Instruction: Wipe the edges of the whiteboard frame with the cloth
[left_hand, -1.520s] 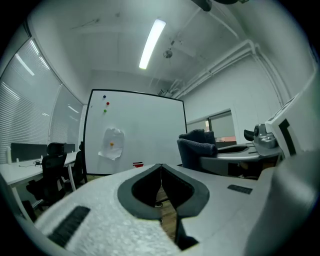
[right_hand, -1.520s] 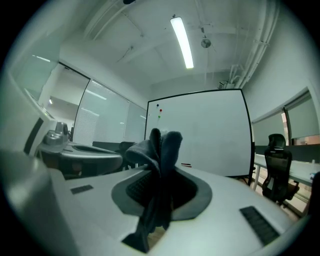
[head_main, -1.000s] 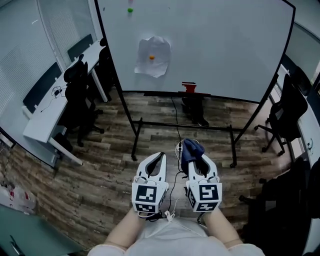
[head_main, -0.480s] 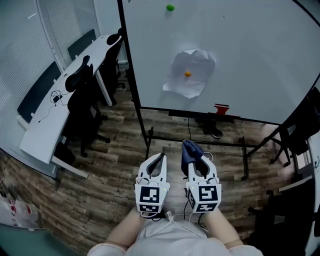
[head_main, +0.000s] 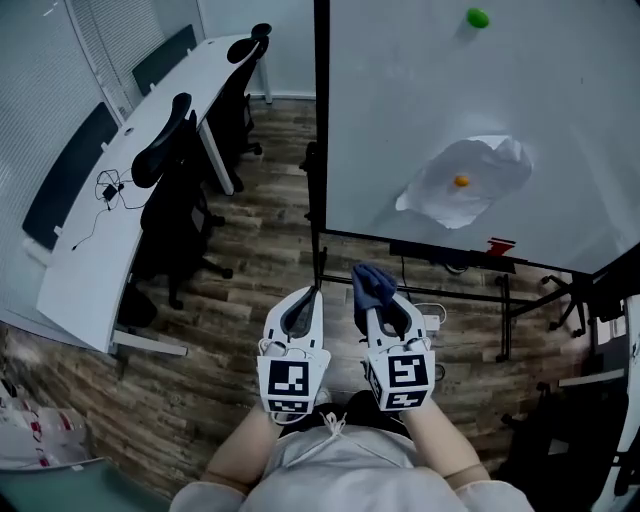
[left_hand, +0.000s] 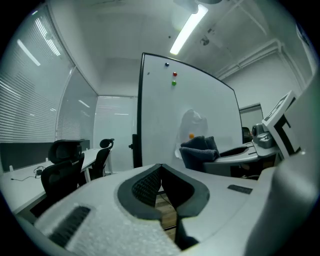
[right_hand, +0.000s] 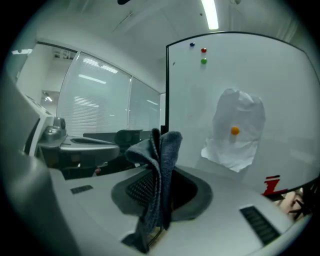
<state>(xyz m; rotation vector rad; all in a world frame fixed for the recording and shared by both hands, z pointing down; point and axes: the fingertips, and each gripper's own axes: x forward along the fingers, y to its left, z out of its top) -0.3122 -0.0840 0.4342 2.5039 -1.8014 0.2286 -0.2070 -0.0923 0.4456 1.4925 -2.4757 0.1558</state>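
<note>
The whiteboard (head_main: 560, 110) ran off the head view's top and right edges, taking those sides of its frame (head_main: 321, 130) with it. The cloth (right_hand: 162, 147) had its middle buried between the right gripper's (right_hand: 160, 175) fingers (right_hand: 141, 187). The red item (head_main: 500, 245) on the board's ledge was too small to tell.

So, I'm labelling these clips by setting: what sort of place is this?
Most likely an office or meeting room: a free-standing whiteboard on a black stand, a long white desk with black office chairs beside it, and slatted blinds along one side.
</note>
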